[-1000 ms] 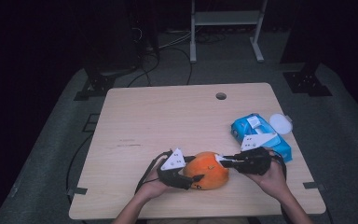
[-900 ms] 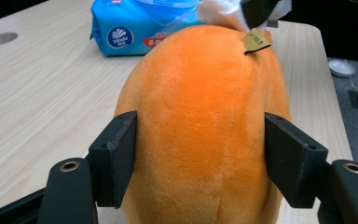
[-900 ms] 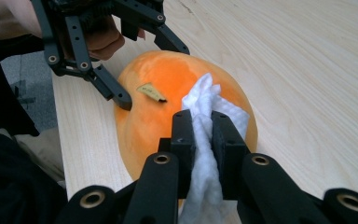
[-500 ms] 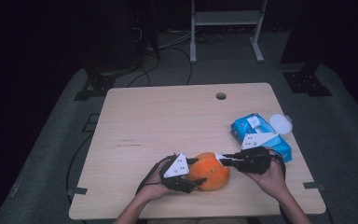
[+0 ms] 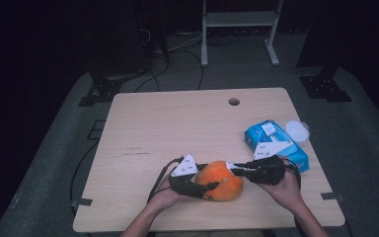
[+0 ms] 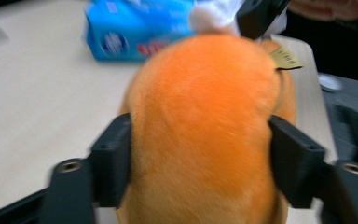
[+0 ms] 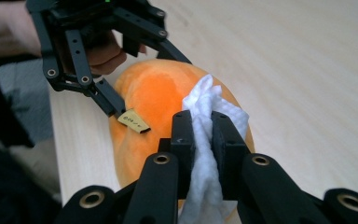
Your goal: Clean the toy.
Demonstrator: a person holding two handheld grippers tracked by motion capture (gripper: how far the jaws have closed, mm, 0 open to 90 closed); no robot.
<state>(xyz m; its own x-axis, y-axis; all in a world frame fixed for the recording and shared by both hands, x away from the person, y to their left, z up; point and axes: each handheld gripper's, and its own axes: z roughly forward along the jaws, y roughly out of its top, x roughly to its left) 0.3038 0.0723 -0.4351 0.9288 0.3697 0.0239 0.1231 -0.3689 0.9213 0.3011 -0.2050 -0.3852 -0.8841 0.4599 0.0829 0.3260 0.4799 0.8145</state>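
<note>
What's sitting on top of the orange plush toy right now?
A white wipe, pinched in the right gripper, rests on the orange plush toy; the fur beneath it is covered.

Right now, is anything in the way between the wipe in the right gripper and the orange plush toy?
Nothing visible. The right gripper is shut on the white wipe, which already lies against the top of the orange plush toy. The left gripper straddles the toy's sides, clear of that spot.
</note>
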